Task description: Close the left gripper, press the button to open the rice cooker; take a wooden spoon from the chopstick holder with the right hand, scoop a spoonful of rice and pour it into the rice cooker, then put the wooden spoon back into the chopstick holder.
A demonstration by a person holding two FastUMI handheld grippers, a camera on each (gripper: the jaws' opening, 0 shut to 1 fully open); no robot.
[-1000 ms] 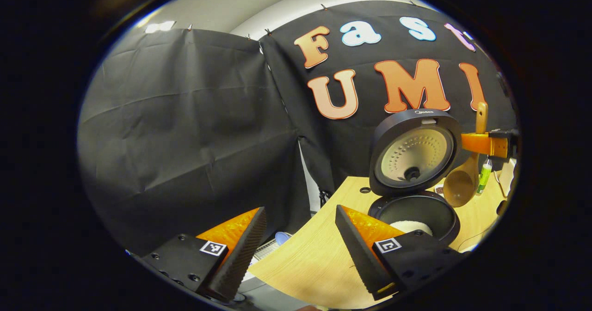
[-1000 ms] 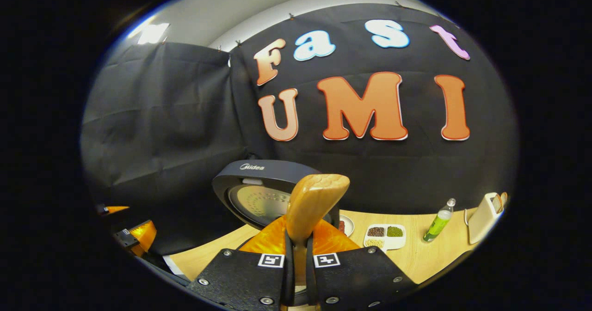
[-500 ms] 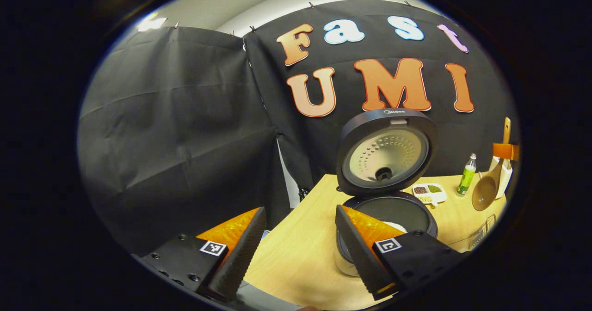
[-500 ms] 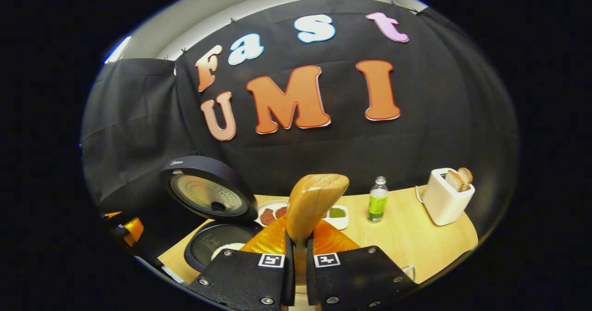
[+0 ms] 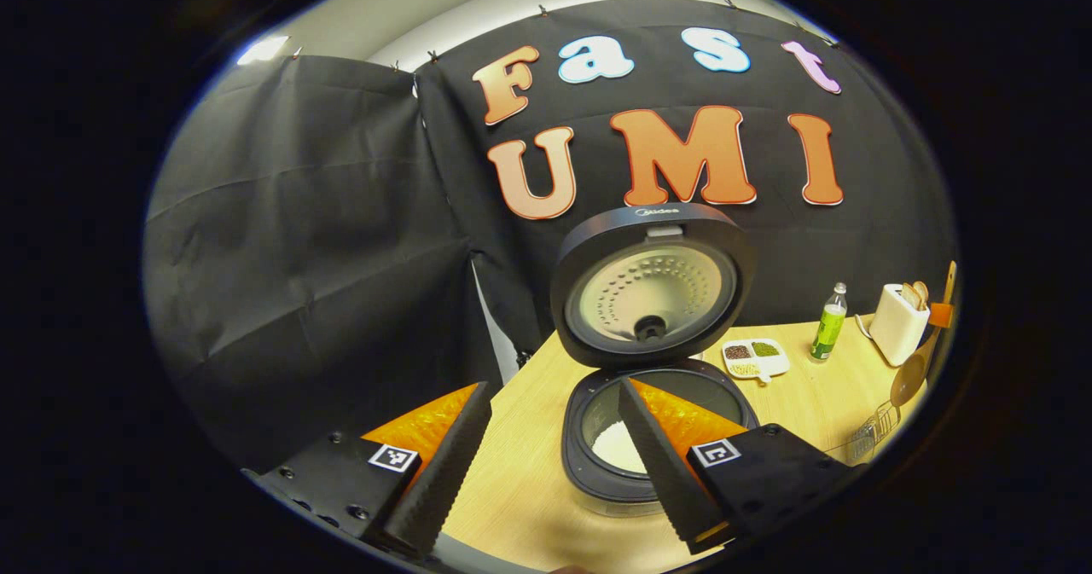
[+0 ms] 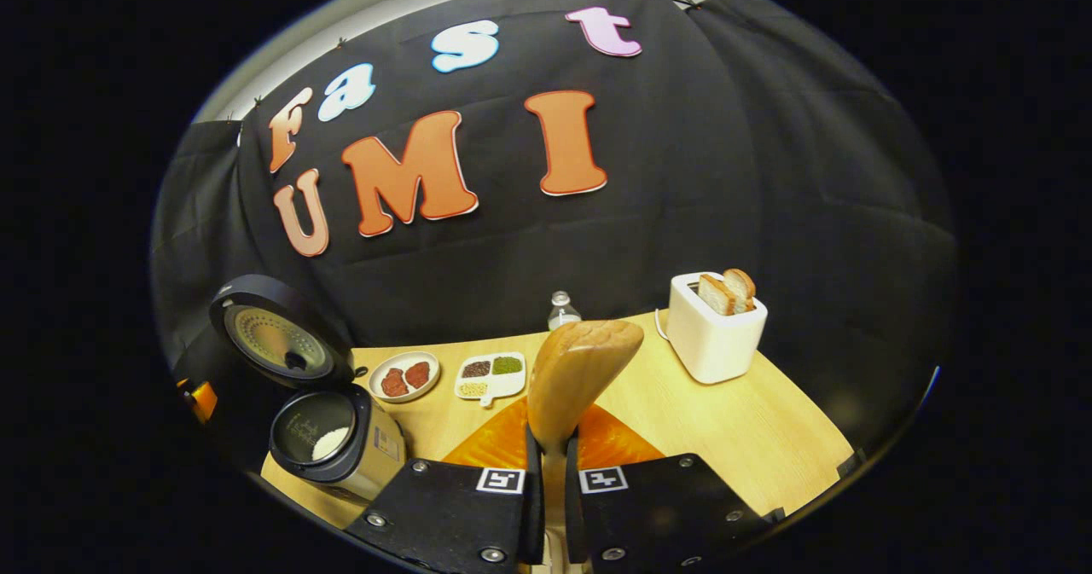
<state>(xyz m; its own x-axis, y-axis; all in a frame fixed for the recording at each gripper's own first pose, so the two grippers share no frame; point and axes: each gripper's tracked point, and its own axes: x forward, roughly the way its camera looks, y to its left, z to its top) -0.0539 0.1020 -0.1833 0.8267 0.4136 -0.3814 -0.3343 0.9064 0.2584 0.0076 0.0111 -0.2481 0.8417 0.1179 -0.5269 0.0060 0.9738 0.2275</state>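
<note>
rice cooker [image 5: 653,361] sitting on the worktop [image 6: 768,437] with its lid standing upright and open, white rice lying in the pot. one cooker counted, one worktop.

judging the step: rice looks already poured, spoon now due back in the chopstick holder. a wire basket [image 5: 870,433] is showing at the worktop's right edge in the left gripper view; whether it is that holder, cannot tell.

key relation: wooden spoon [image 6: 580,378] is rising upright along the right gripper's line of sight, bowl end up, long axis running down between the fingers. in the left gripper view the same spoon is hanging bowl-down far to the right, near the wire basket and well apart from the cooker. right hand is plainly the nearer one for the return.

right gripper [image 6: 546,489] is pinching the spoon handle, both fingers pressed against it. left gripper [image 5: 550,463] is hanging spread, nothing between its fingers, the cooker just ahead of its right finger.

others on the worktop, counted: one toaster [image 6: 712,335] holding two bread slices; one green bottle [image 5: 827,327]; one round plate [image 6: 405,378] with two reddish pieces; one divided dish [image 6: 490,373] with three fillings.
</note>
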